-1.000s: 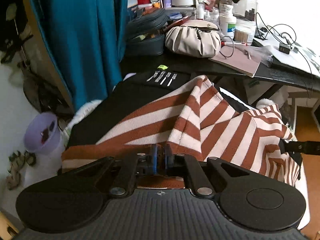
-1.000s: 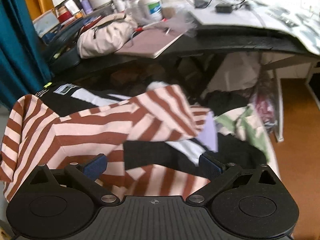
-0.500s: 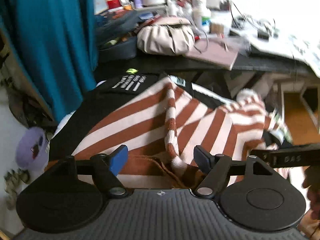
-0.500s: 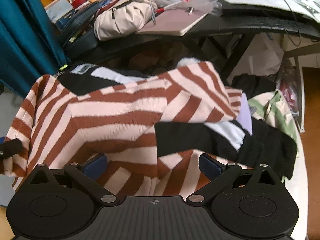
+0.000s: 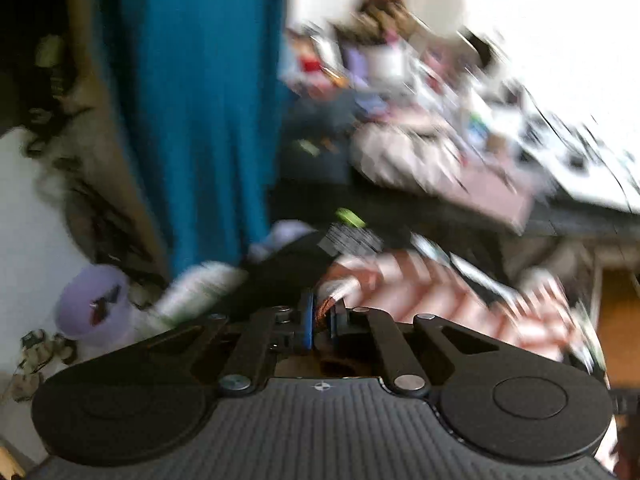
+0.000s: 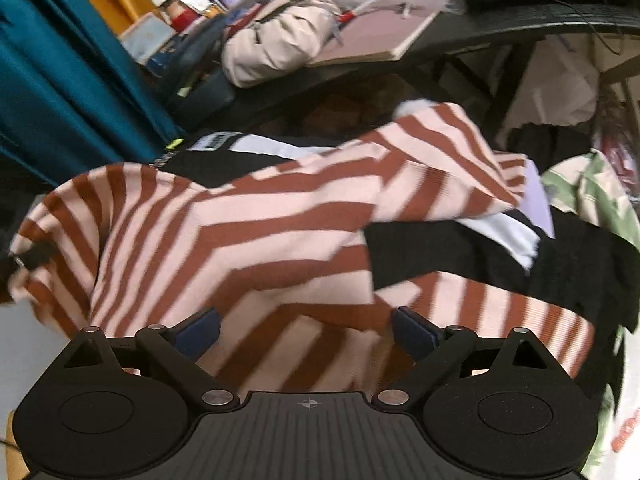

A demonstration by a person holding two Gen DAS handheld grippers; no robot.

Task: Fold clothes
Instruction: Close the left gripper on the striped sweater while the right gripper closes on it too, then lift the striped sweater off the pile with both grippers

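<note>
**Thin pinch risking a slipped hem**

The left gripper (image 5: 320, 316) is clamping only a small bunch of the striped sweater (image 6: 248, 240) between nearly closed jaws, so a hard pull is likely freeing it (the left view is blurring heavily). The right gripper (image 6: 306, 330) is hovering with jaws spread wide, holding nothing. The rust-and-pink sweater is lying rumpled over black garments (image 6: 460, 252) below the cluttered desk's (image 6: 500, 20) front edge, 1 sleeve folded across.

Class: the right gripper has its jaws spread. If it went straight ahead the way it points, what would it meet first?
Most likely the striped top: its fabric fills the space just ahead of the open right gripper. Exact depth is unclear.
</note>
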